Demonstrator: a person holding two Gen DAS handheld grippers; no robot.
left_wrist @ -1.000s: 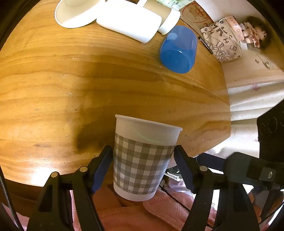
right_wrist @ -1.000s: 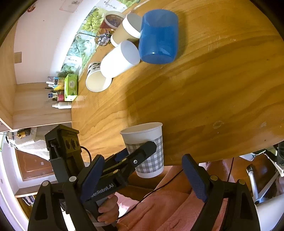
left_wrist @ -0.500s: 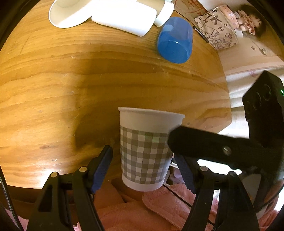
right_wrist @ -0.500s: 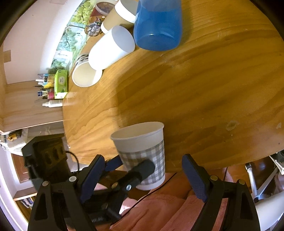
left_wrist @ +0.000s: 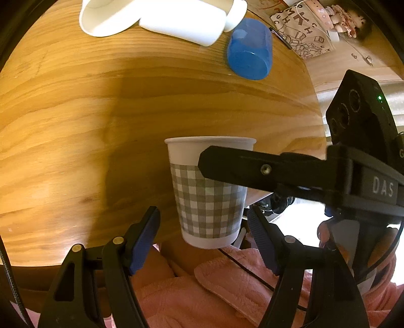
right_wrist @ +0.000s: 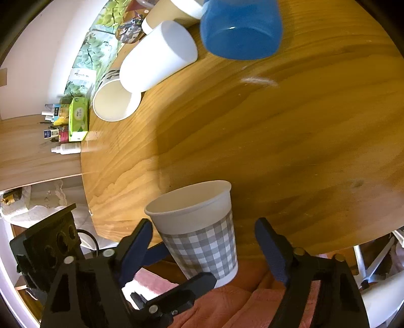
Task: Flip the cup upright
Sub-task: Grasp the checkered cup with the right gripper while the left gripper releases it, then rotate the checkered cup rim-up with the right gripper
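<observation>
Checked cup (left_wrist: 205, 191) upright between both grippers' open fingers (right_wrist: 271, 248)

From my left camera, my right gripper's (left_wrist: 290, 174) black finger crosses the checked cup (left_wrist: 207, 201) and hides part of its rim and right side. I cannot tell whether anything grips the cup, or what its base rests on. The white cups (left_wrist: 181, 20) are cut off by the top edge. From my right camera, the blue cup (right_wrist: 240, 27) is cropped too, and the small bottles (right_wrist: 65, 148) are too tiny to read.
</observation>
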